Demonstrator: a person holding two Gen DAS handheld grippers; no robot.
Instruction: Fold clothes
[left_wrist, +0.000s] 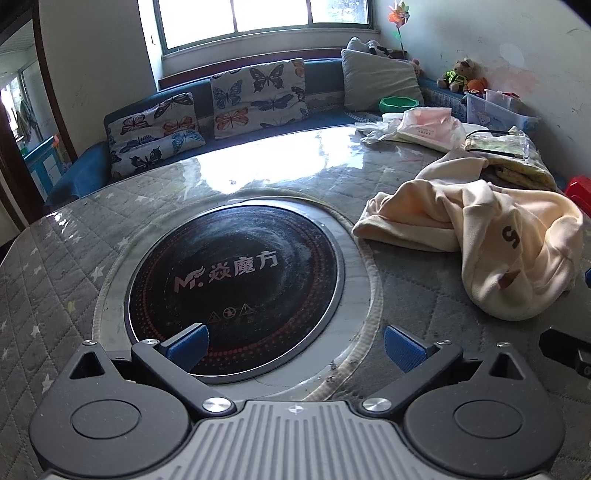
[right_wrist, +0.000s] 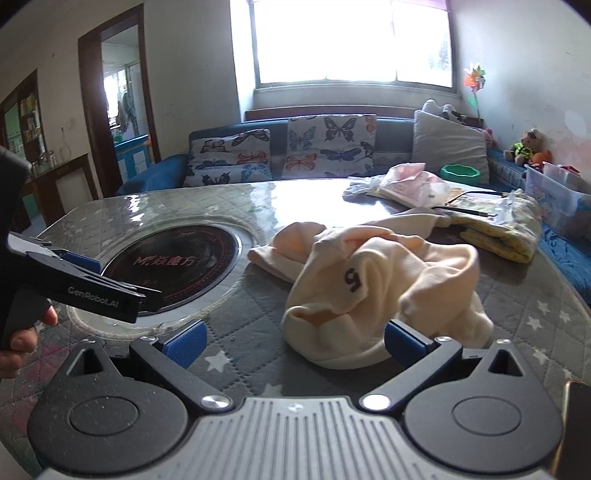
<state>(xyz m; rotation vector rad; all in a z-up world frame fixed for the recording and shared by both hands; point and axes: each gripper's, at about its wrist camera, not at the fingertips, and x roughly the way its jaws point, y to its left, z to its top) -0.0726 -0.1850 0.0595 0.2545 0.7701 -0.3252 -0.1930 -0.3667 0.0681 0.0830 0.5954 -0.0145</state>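
Observation:
A crumpled cream garment (left_wrist: 491, 236) (right_wrist: 373, 280) with a dark "5" printed on it lies in a heap on the quilted grey table (left_wrist: 55, 266) (right_wrist: 535, 306). My left gripper (left_wrist: 295, 345) hovers open over the rim of the round black cooktop (left_wrist: 236, 280), to the left of the garment, holding nothing. My right gripper (right_wrist: 295, 343) is open just in front of the garment's near edge, its right finger (right_wrist: 400, 347) close to the cloth. The left gripper's body (right_wrist: 92, 288) shows at the left of the right wrist view, with a hand under it.
A folded yellow patterned cloth (right_wrist: 502, 229) and plastic bags with pink items (right_wrist: 410, 184) lie at the table's far right. A blue sofa with butterfly cushions (left_wrist: 255, 96) runs behind the table. Clear storage boxes (right_wrist: 554, 192) and soft toys (left_wrist: 460, 75) stand at the right wall.

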